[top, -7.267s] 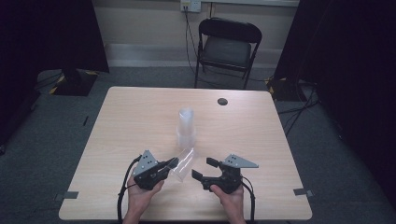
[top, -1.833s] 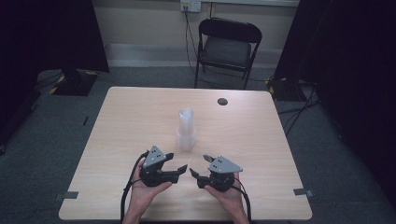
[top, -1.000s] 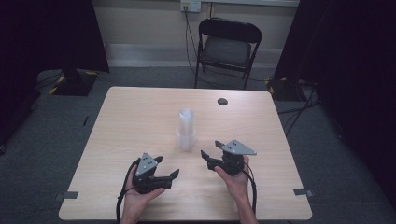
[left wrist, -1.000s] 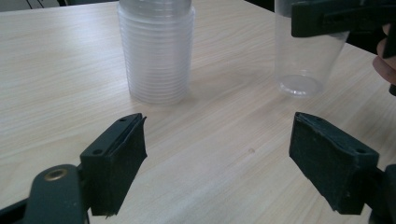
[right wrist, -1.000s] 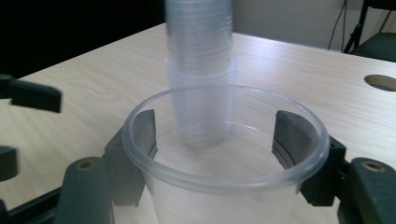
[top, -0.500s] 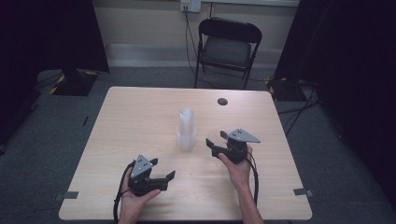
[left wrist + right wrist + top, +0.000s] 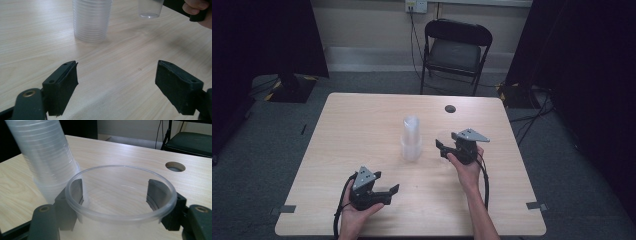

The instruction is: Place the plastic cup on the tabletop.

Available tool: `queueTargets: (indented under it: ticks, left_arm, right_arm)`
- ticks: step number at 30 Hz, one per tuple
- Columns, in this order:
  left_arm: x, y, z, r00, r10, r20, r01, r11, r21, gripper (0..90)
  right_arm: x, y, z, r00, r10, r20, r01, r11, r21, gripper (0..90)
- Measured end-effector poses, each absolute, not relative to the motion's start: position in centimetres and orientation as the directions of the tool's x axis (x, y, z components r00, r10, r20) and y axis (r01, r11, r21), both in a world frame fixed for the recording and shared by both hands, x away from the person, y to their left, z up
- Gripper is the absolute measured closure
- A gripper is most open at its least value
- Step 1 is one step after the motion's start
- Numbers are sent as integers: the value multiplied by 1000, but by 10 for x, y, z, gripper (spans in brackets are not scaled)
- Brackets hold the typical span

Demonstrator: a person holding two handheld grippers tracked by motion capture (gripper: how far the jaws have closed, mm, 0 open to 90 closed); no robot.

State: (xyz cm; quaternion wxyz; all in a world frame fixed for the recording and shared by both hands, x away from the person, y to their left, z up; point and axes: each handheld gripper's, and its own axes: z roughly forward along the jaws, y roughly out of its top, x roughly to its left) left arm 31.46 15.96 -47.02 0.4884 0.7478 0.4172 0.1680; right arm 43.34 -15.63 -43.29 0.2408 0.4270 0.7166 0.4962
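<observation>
One clear cup (image 7: 120,202) between right claw (image 7: 117,192) jaws, beside cup stack (image 7: 47,160) — upright

High view: fixed above my side, looking forward and down over the whole pale wooden tabletop (image 7: 362,125). Left tongs camera: low, close, facing across the boards at the tall stack of clear plastic cups (image 7: 92,20). Right tongs camera: lower still, hard beside that stack. All three share the stack.
</observation>
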Motion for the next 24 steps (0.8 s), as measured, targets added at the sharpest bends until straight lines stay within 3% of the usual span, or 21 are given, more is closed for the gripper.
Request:
queueTargets:
  ticks: [24]
  left_arm:
    - [314, 160, -473, 608, 778, -156, 458, -184, 870, 192]
  right_arm:
    - [477, -156, -454, -476, 876, 75, 423, 154, 893, 294]
